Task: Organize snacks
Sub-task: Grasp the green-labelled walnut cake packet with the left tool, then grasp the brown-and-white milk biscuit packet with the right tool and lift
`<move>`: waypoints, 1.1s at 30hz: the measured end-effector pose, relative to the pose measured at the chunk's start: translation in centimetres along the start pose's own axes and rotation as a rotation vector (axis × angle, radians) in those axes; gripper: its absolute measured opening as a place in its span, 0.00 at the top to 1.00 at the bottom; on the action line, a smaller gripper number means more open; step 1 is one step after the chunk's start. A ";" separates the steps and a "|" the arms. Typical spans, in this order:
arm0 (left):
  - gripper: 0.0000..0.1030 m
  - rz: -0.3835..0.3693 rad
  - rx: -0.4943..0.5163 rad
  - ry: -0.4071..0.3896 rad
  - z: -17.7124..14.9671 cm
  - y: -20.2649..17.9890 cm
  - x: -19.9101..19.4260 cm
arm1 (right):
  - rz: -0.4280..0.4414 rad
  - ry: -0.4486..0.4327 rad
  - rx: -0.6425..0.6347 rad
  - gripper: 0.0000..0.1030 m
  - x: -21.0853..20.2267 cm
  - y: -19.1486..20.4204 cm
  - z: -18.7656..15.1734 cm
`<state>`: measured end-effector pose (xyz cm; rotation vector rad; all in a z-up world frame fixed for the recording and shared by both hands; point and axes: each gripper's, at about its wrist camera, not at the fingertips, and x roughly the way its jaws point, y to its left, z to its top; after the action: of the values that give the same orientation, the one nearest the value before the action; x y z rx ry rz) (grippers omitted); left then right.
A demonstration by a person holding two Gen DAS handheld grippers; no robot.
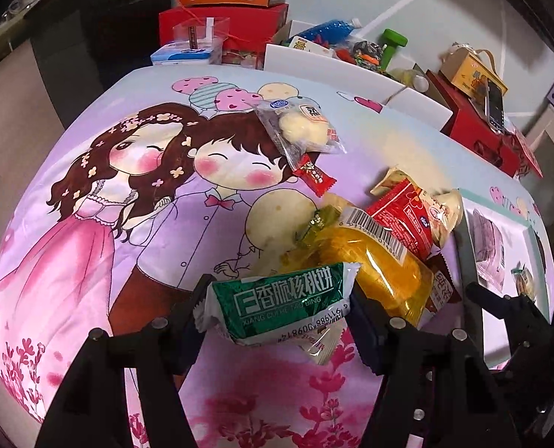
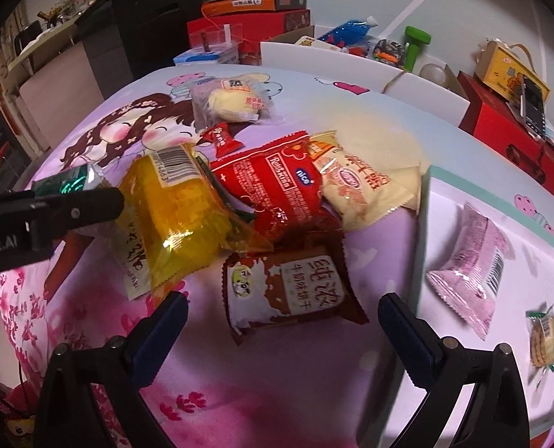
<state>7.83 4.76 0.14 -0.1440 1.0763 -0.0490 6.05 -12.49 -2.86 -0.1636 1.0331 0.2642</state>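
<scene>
My left gripper (image 1: 278, 300) is shut on a green walnut-cookie packet (image 1: 280, 304) and holds it above the cartoon cloth; it also shows at the left of the right wrist view (image 2: 71, 186). My right gripper (image 2: 282, 315) is open, its jaws either side of a brown milk-biscuit packet (image 2: 288, 291) lying on the cloth. Beside it lie a yellow packet (image 2: 187, 216), a red packet (image 2: 273, 186) and a cream packet (image 2: 362, 190). A white tray (image 2: 424, 231) at the right holds a pink packet (image 2: 467, 261) and a small cookie packet (image 2: 543, 336).
A clear bun packet (image 1: 303, 127) and a small red candy (image 1: 314, 177) lie farther back on the cloth. Beyond the table edge stand red and orange boxes (image 1: 232, 7), a white box (image 1: 329, 65) of sweets, a green bottle (image 1: 392, 43) and a yellow carton (image 1: 470, 69).
</scene>
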 end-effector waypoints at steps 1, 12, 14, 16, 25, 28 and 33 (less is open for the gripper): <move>0.34 0.000 -0.001 0.001 0.0 0.0 0.0 | 0.001 0.003 0.000 0.00 0.2 0.0 0.0; 0.34 0.001 -0.004 0.010 0.0 0.1 0.2 | -0.027 0.043 0.004 0.02 2.7 -0.2 -0.2; 0.34 0.000 -0.005 0.010 0.1 0.2 0.2 | -0.024 0.040 0.011 0.06 2.7 -0.3 -0.2; 0.34 0.000 -0.006 0.009 0.1 0.2 0.2 | -0.014 0.041 0.024 0.12 2.7 -0.5 -0.1; 0.34 -0.001 -0.006 0.003 0.2 0.3 0.0 | 0.005 0.031 0.056 0.30 1.4 -0.8 -0.1; 0.34 0.001 -0.007 -0.006 0.3 0.2 -0.3 | -0.005 0.035 0.059 0.30 1.0 -0.9 -0.2; 0.34 0.002 -0.008 -0.021 0.4 0.1 -0.8 | 0.007 0.018 0.091 0.31 -0.2 -1.6 -0.2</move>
<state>7.82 5.02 1.02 -0.1497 1.0558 -0.0411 6.31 -14.10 -2.77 -0.0803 1.0616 0.2219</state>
